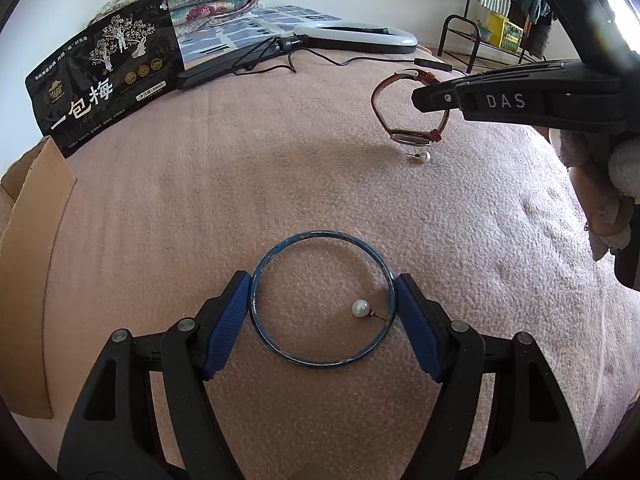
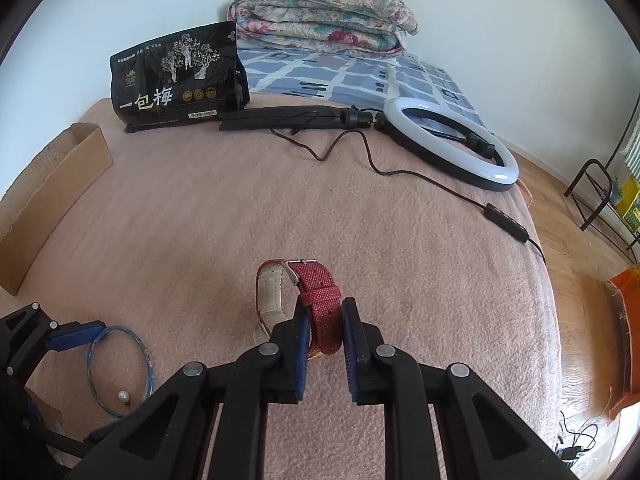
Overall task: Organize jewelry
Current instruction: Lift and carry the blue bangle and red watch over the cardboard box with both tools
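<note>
Pink blanket point(image 1: 224, 200) covered the bed where you worked, with a black snack bag point(image 2: 178, 76), a ring light point(image 2: 452, 144) and a folded floral quilt point(image 2: 324, 20) at the far end and a cardboard box point(image 1: 32, 280) at the left edge. Your left gripper point(image 1: 323, 308) had its jaws set wide on either side of the blue bangle point(image 1: 320, 236), the blue pads touching its rim on both sides while it lay flat on the blanket; a pearl earring point(image 1: 360, 308) sat inside the ring. Your right gripper point(image 2: 325, 332) had its jaws clamped on the red strap of the wristwatch point(image 2: 320, 300), which stood on edge on the blanket, its buckle pointing away. A second pearl earring point(image 1: 423, 156) lay just beside the watch, well apart from the bangle.
</note>
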### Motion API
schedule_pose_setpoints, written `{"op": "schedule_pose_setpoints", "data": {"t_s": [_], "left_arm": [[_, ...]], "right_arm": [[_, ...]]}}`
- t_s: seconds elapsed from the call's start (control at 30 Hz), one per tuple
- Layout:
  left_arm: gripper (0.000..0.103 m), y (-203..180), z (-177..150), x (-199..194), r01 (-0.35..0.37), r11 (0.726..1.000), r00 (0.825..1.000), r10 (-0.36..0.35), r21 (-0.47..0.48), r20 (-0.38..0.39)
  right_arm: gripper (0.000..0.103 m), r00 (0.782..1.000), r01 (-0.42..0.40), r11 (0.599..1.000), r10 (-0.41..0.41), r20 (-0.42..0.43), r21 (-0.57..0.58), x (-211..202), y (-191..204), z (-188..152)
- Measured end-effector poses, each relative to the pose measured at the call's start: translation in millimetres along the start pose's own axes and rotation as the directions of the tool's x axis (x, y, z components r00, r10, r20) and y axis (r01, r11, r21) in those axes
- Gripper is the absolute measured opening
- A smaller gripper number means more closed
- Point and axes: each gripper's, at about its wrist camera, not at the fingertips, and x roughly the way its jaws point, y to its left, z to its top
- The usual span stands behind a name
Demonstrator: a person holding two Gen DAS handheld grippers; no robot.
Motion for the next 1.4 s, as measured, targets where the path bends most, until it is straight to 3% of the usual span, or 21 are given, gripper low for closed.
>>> {"op": "schedule_pose_setpoints", "data": {"t_s": [0.67,1.1,1.4], "left_arm": [[0.074,8,11,-42,0.007,1.000,0.997,-0.006,-0.018,0.077],[0.074,45,14,-102,-0.027,0.998,0.988,0.035,-0.058,0.149],[0.074,88,8,-137,-0.076,0.992,0.979,0.093,-0.098,0.182]], "right_arm": [[0.013,0.996,0.023,0.998,-0.028,0.079,0.056,-51,-4,9],[0.013,0.991,-0.012,0.999,0.007,0.132,0.037,-96,30,22],[0.013,0.985,-0.053,0.999,0.054,0.163,-0.013,-117,75,37]]}}
